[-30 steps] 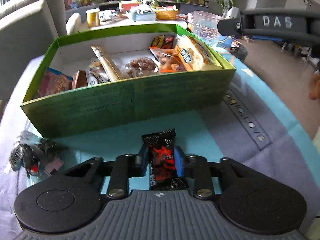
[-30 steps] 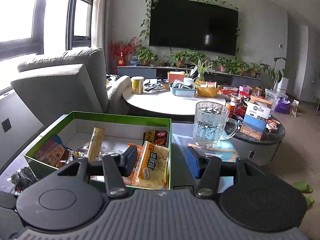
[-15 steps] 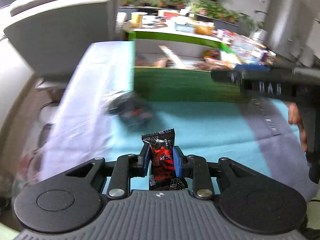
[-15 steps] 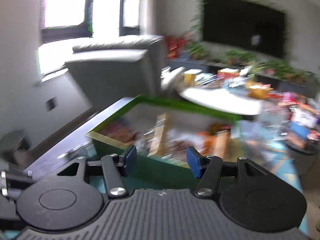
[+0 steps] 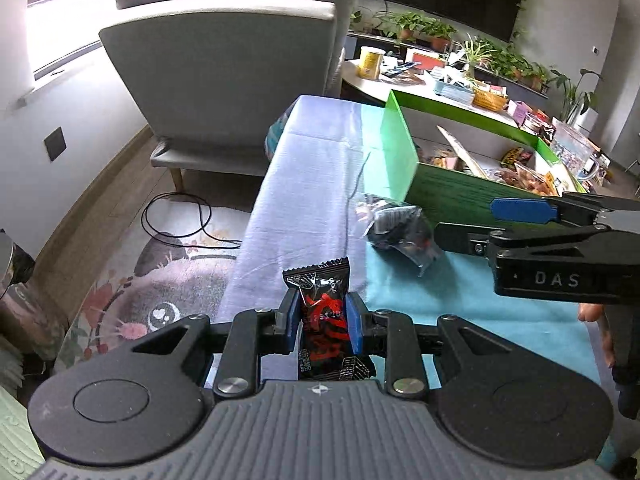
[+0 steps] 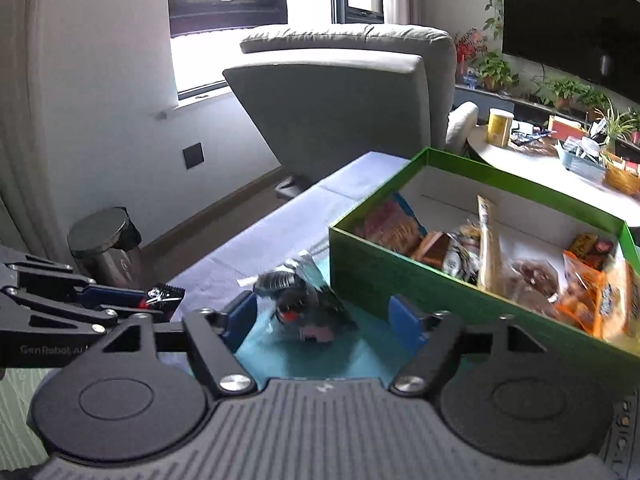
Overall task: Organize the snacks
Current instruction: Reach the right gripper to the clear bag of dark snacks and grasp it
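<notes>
I have the left gripper [image 5: 323, 322] clamped on a small black-and-red snack packet [image 5: 323, 308], carried upright between the blue pads. A second ago it faced the long wall of the green box [image 6: 404, 276]; now it has swung away toward the table's left end, and the packet has not slipped.

The right gripper [image 6: 325, 316] has turned from the box's interior to the dark crinkled wrapper [image 6: 305, 305] lying on the teal cloth [image 5: 460, 300] just beside the box's near-left corner. Its jaws are opening, with nothing pressed between them; the wrapper sits framed in the gap ahead.

I judge this a setup for a second pick: the wrapper goes next, while the held packet waits outside the box with the other snacks.
</notes>
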Demonstrator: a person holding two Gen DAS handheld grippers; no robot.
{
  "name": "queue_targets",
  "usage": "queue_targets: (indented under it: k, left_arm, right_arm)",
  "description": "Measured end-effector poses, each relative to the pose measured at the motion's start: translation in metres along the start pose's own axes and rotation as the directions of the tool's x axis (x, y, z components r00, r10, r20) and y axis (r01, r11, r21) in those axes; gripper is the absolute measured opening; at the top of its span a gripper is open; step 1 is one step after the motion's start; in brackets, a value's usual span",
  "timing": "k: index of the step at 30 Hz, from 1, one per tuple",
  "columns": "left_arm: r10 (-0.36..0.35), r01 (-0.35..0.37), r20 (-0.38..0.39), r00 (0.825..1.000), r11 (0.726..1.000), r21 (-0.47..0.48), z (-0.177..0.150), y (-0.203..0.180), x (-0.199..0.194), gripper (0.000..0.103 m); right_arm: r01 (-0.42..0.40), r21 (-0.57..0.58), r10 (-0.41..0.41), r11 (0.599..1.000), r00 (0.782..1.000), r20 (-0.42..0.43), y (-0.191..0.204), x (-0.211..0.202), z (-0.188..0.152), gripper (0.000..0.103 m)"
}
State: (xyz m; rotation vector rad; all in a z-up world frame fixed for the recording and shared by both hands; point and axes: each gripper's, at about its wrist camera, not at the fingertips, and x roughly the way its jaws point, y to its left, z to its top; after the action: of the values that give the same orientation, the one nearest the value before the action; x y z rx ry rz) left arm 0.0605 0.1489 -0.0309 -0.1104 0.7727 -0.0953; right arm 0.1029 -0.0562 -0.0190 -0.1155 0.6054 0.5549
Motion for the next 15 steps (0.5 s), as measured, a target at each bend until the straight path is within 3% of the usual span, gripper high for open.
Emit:
queue_targets:
  k: [7, 15]
  left_arm:
    - [0.007, -0.007, -0.005, 1.000, 1.000, -0.025, -0.002, 0.013, 0.005, 0.023]
    - [0.012, -0.013, -0.007, 1.000, 0.999, -0.041, -0.001, 0.020, 0.008, 0.023]
  right_arm:
    - [-0.031, 0.049, 0.034, 0.998, 0.998, -0.055, 0.001, 0.020, 0.001, 0.076]
    - [-0.029, 0.020, 0.031, 0.999, 0.995, -0.093, 0.011, 0.043, 0.003, 0.076]
